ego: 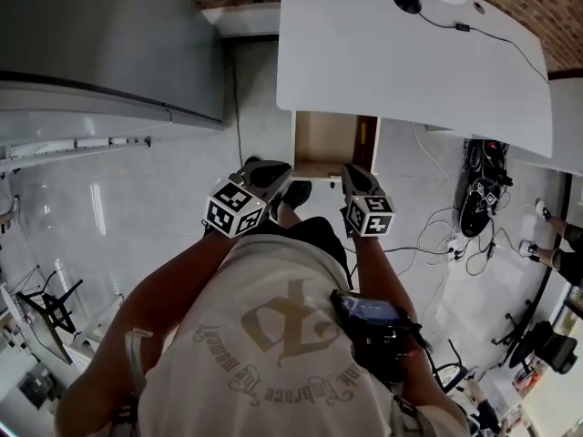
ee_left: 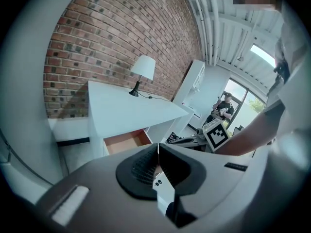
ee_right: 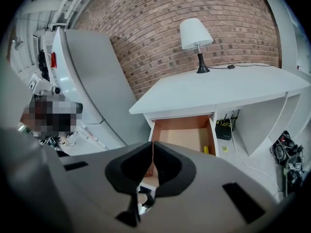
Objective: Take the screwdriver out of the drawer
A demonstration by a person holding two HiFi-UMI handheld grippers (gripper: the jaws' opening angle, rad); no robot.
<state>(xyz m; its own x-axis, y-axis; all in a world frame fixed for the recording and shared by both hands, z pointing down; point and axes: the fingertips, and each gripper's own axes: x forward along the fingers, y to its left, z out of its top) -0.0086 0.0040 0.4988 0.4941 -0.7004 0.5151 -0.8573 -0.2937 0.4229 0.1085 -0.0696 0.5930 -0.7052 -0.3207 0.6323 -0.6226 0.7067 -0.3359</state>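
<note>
Left tool: closed, jaws pressed together along one thin line, grips nothing. Right tool: closed as well, jaws meeting in the middle, nothing between them. Held side by side with a gap between them, both pointing forward at the open drawer.

Just ahead of both tool tips: the drawer, pulled out from under the white bench, its bare wooden bottom in sight. Ahead of the right tool and a little to its right: the screwdriver, seen only as a small yellow piece. Lies inside the drawer, close along the right wall; too small to tell more. Touched by neither tool. In the head view, sits beyond the right tool tip against that same wall.

Farther ahead and higher than the tools: a lamp with a white shade, standing on the bench in front of the brick wall. To the right of the right tool, down on the floor: a heap of black cables. To the left of the left tool: a big grey cabinet.
</note>
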